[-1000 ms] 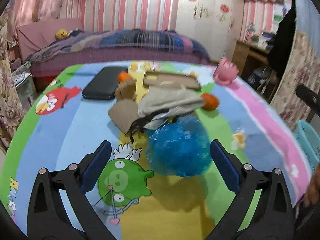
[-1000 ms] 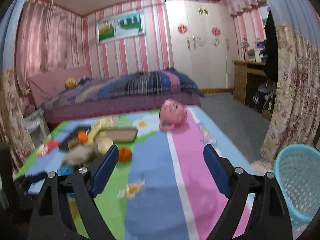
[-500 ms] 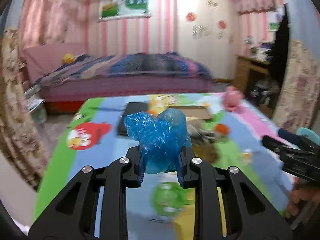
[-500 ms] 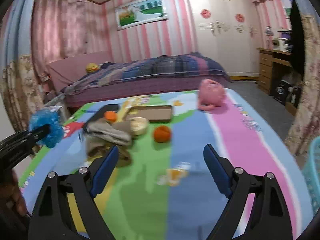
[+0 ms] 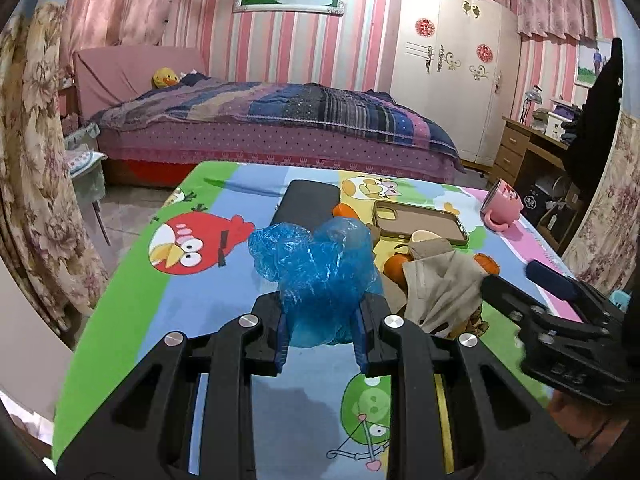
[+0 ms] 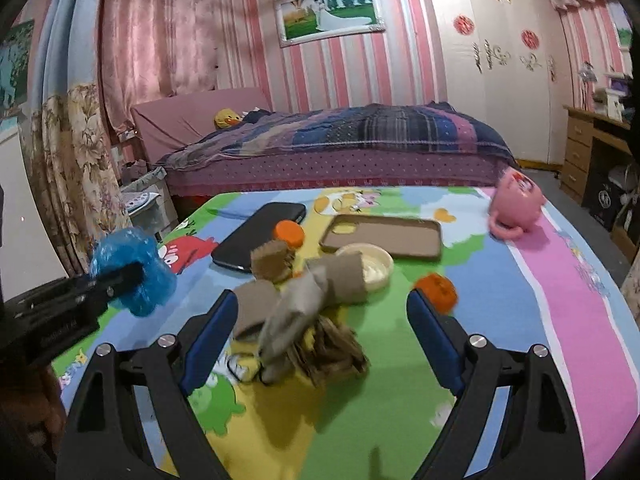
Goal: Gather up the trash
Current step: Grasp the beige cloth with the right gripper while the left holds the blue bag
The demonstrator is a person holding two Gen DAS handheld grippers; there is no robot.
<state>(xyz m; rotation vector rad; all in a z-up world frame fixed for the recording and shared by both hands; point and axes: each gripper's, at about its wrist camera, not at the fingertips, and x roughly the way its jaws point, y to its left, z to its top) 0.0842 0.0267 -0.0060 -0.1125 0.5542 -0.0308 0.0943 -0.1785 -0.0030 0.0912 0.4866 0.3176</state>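
My left gripper (image 5: 320,336) is shut on a crumpled blue plastic bag (image 5: 320,272) and holds it above the cartoon tablecloth (image 5: 208,304). The bag also shows at the left in the right wrist view (image 6: 132,272). My right gripper (image 6: 320,332) is open, its jaws either side of a pile of grey-beige paper and cardboard scraps (image 6: 304,304). That pile shows right of the bag in the left wrist view (image 5: 440,288). Orange peels (image 6: 436,290) lie around the pile.
A black phone (image 6: 260,236), a brown phone case (image 6: 384,236), a small cream dish (image 6: 372,264) and a tipped pink mug (image 6: 516,208) lie on the table. A bed stands behind it, a dresser (image 5: 516,152) at right.
My left gripper closed on the blue bag and lifted it off the table. My right gripper swung left and came down toward the scrap pile, still open.
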